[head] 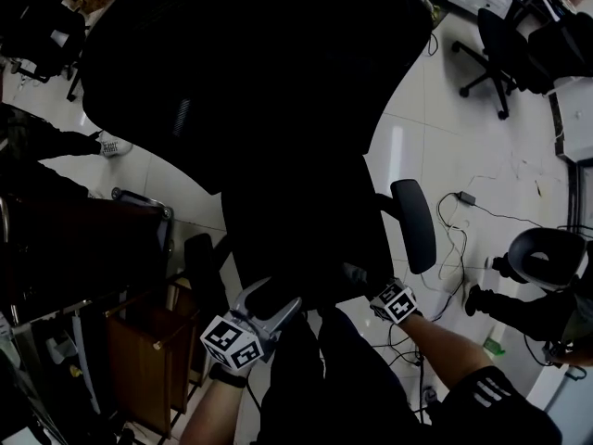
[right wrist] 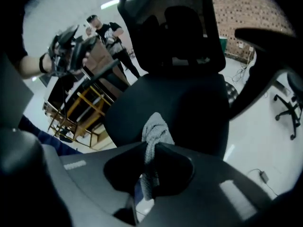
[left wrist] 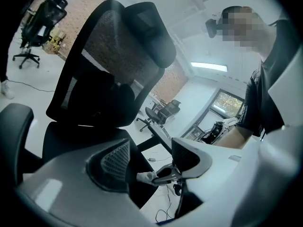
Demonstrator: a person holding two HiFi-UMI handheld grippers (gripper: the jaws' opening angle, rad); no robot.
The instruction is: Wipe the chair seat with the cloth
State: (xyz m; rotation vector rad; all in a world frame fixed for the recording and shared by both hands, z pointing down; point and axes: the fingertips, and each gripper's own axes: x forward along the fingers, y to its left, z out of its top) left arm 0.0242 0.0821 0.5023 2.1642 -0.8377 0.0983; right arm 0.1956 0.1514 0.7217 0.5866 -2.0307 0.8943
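Note:
A black office chair fills the head view, its seat dark below the tall mesh backrest. My right gripper is at the seat's near right edge, shut on a grey cloth that bunches out past the jaws over the seat. My left gripper hovers at the seat's near left edge, jaws apart with nothing between them. In the left gripper view the right gripper and a pale end of the cloth show between the open jaws, with the backrest beyond.
The chair's armrests stick out on both sides. A wooden cabinet and a metal rack stand at the left. Cables lie on the white floor at the right. Other office chairs stand farther off.

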